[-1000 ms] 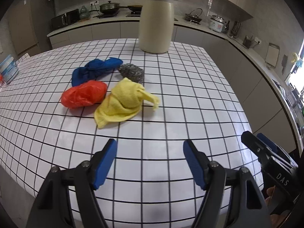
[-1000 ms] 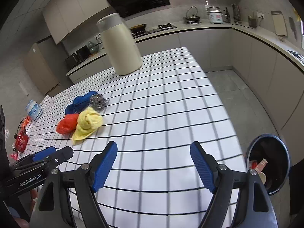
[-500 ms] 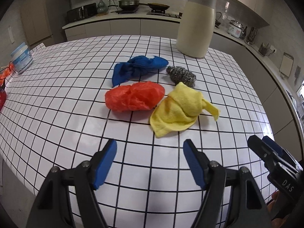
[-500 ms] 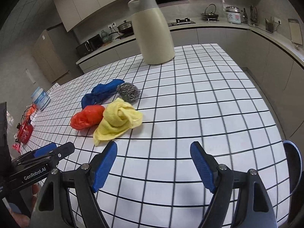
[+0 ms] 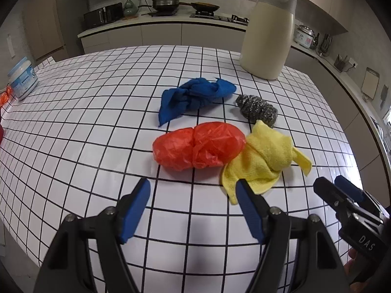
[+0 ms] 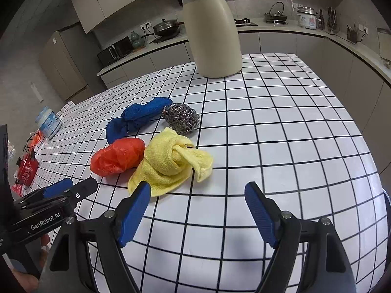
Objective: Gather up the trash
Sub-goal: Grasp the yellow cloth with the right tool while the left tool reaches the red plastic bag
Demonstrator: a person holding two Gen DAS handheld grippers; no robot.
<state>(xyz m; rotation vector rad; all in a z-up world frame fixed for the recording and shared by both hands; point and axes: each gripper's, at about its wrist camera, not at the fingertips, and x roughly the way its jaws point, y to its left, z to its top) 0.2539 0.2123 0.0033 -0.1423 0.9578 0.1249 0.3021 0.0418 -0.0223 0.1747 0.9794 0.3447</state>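
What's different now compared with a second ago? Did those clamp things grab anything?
Both tools, left and right, swung toward the pile and came closer, both still open and empty. Nothing was grabbed. The orange bag, yellow cloth, blue cloth and steel scrubber lie where they were.

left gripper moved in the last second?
Yes. The left gripper has come forward and swung left toward the red bag; the cream jug has shifted from centre to right of frame.
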